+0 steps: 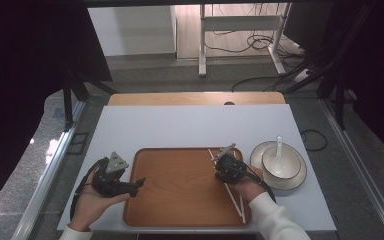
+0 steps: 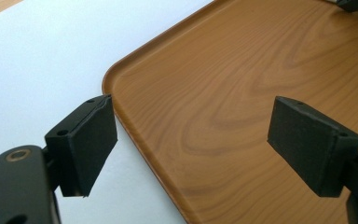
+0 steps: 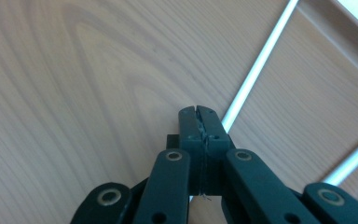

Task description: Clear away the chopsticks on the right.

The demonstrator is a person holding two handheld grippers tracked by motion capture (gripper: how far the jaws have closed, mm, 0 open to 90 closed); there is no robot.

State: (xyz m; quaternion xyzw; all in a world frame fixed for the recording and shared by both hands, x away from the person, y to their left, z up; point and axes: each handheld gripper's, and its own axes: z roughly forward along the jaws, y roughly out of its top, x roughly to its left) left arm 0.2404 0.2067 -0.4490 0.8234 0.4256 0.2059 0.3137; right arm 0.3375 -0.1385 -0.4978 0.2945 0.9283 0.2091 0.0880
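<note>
In the right gripper view, the right gripper (image 3: 199, 122) is showing its two jaws pressed flat together, pad against pad. A white chopstick (image 3: 260, 65) is running under the jaw tips and is passing out of sight behind them, so it cannot be told whether the tips are pinching it or merely lying over it. A second white chopstick (image 3: 354, 158) is being cut off by the right edge of that view.

In the left gripper view, the left gripper (image 2: 191, 144) is holding its jaws wide apart with nothing between them, one pad hanging over the white table (image 2: 42, 60) and the other over the wooden tray (image 2: 223, 93), whose rounded corner is lying between them.

From the high view, the right gripper (image 1: 225, 161) is sitting over the tray's right part, covering the upper stretch of the chopsticks (image 1: 234, 196); their lower ends are reaching the tray's right rim near its front corner. The left gripper (image 1: 139, 183) is resting at the tray's (image 1: 180, 200) left edge. Just right of the tray, a bowl (image 1: 281, 162) with a white spoon (image 1: 278, 150) in it is standing on a plate (image 1: 300, 172).

No writing or label is legible anywhere.
</note>
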